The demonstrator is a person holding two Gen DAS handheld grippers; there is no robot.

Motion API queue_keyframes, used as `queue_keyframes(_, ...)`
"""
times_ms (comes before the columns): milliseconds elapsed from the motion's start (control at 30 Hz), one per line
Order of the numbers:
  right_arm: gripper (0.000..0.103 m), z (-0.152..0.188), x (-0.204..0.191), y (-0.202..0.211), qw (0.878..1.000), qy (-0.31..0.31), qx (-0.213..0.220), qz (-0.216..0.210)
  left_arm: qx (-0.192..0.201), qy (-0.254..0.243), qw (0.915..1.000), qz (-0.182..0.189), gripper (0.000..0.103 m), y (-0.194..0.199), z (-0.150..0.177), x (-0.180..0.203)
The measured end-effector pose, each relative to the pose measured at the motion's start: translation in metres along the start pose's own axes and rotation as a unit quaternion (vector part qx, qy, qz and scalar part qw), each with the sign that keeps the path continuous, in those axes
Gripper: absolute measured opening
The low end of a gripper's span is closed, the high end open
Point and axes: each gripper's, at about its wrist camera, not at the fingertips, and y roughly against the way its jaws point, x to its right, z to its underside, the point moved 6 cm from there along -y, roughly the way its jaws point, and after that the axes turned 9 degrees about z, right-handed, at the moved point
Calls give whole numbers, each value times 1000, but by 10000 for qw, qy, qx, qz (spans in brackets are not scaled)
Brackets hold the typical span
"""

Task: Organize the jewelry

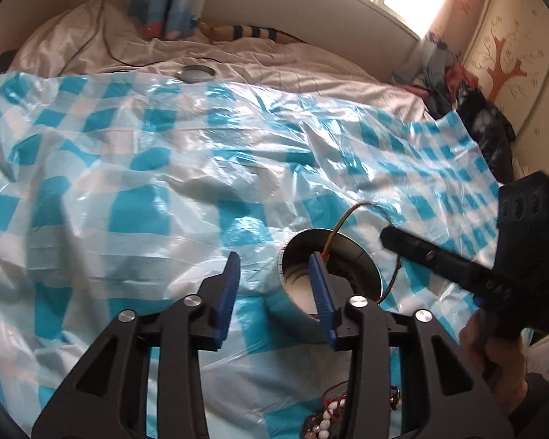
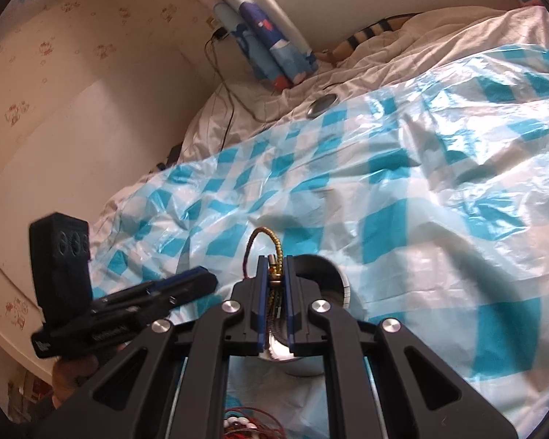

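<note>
Jaws of the right gripper [image 2: 275, 269] pinch a gold cord bracelet [image 2: 274, 247] directly over the tin [image 1: 327, 274] on the bed's checked sheet [image 1: 164, 168], while the left gripper [image 1: 276, 285] gapes empty beside it.

**Bedroom surroundings**

A blue-and-white checked plastic sheet [image 1: 164, 168] covered the bed [image 1: 311, 69]. A round metal lid [image 1: 197, 72] lay beyond it on the white bedding. Blue patterned curtains [image 2: 263, 40] hung by the headboard; a tree mural [image 1: 501, 69] decorated the wall.

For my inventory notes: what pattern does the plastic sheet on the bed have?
The plastic sheet has a blue-and-white check pattern, best seen in the left wrist view.
</note>
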Motion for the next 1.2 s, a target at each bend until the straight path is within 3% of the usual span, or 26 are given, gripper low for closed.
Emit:
queue_keyframes(67,12,4,-3,-10,9992,171,-197,289,38,72,10000,-3,44,9,2,-4)
queue_keyframes(100,30,6,-2,-12,9986,209,-221,444,42,86,10000,6,45,11,4,-4)
queue_keyframes(167,45,6,0,-10,9973,260,-117,673,16,158,9999,35,47,16,14,-4)
queue_keyframes(433,47,4,-4,35,9972,214,93,713,-348,439,9979,315,48,25,88,7)
queue_keyframes(500,58,13,-5,50,9971,197,17,730,-392,377,9979,357,48,30,97,15)
queue_keyframes(567,63,35,-6,68,9967,225,-138,769,-407,149,9983,390,50,34,99,24)
queue_keyframes(667,63,71,0,83,9945,280,-408,923,-326,-17,9990,316,56,45,102,29)
queue_keyframes(833,63,118,25,82,9925,-146,-879,839,-443,220,9969,618,57,52,115,32)
queue_keyframes(1033,57,123,20,64,9935,-359,-1019,352,-439,-77,9980,441,62,59,118,32)
queue_keyframes(1200,48,127,10,45,9921,-218,-1181,349,-437,-144,9983,358,66,63,117,27)
